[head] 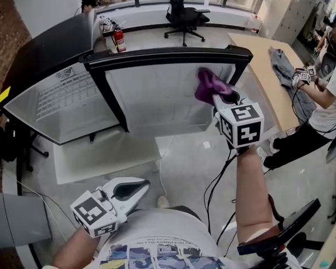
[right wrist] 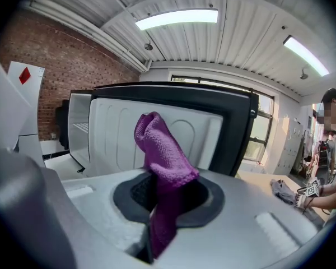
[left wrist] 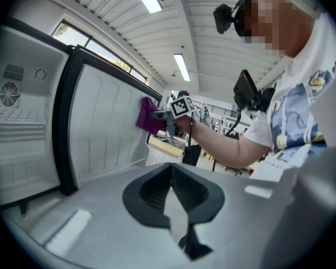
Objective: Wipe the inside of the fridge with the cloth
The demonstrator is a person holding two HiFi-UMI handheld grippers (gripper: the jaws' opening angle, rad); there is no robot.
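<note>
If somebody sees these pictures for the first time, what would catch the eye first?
The purple cloth, pinched in the right gripper, stands out most: it is held up at the white inner side of the open fridge door. The left gripper hangs low near the person's shirt, holding nothing.

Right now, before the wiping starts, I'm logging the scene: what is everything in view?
fridge: one, white with black frame, ahead, open
fridge door: one, white inner panel, swung open
cloth: one, purple, at the door's inner panel
fire extinguisher: one, red, floor behind fridge
office chair: one, black, by windows
table: one, wooden, right
garment: one, grey, on table
other person: one, white shirt, far right
left gripper: white, low left, shut, empty
right gripper: white, shut on cloth
</note>
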